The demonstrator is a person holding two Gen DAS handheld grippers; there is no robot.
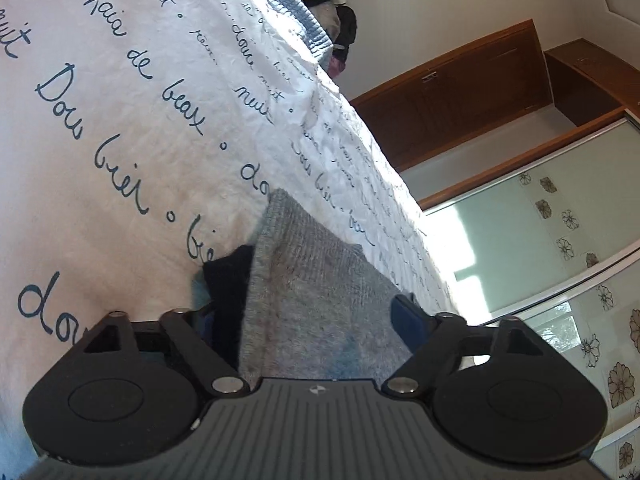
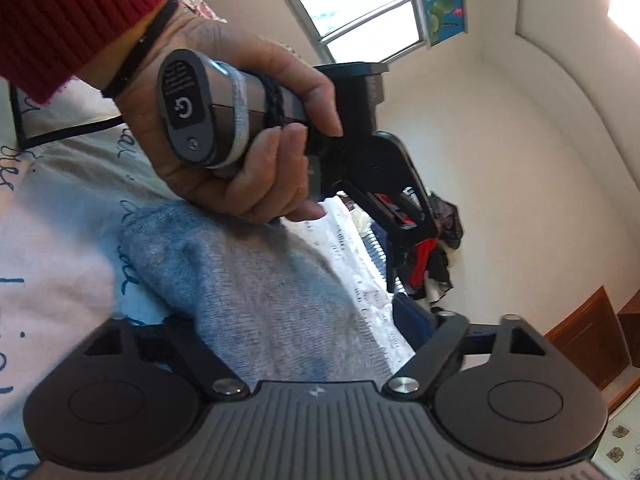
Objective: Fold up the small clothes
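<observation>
The left gripper [image 1: 304, 312] points down at the bed [image 1: 120, 140] with the garment [image 1: 304, 280], a grey knit, running up between its fingers. The jaws stand partly apart and span the cloth; I cannot tell whether the pads bite yet. A dark cloth [image 1: 228, 280] peeks out under the knit's left side and could get caught in the same grasp. The garment lies close to the bed's right-hand edge, probably so both tools can reach one hem.

The hand [image 2: 240, 140] carrying that tool hangs right above the knit. Below it the right gripper [image 2: 288, 328] straddles the same garment, jaws half apart, its hold just as unclear. A clothes pile [image 2: 432, 252] sits at the bed's far end, well clear.
</observation>
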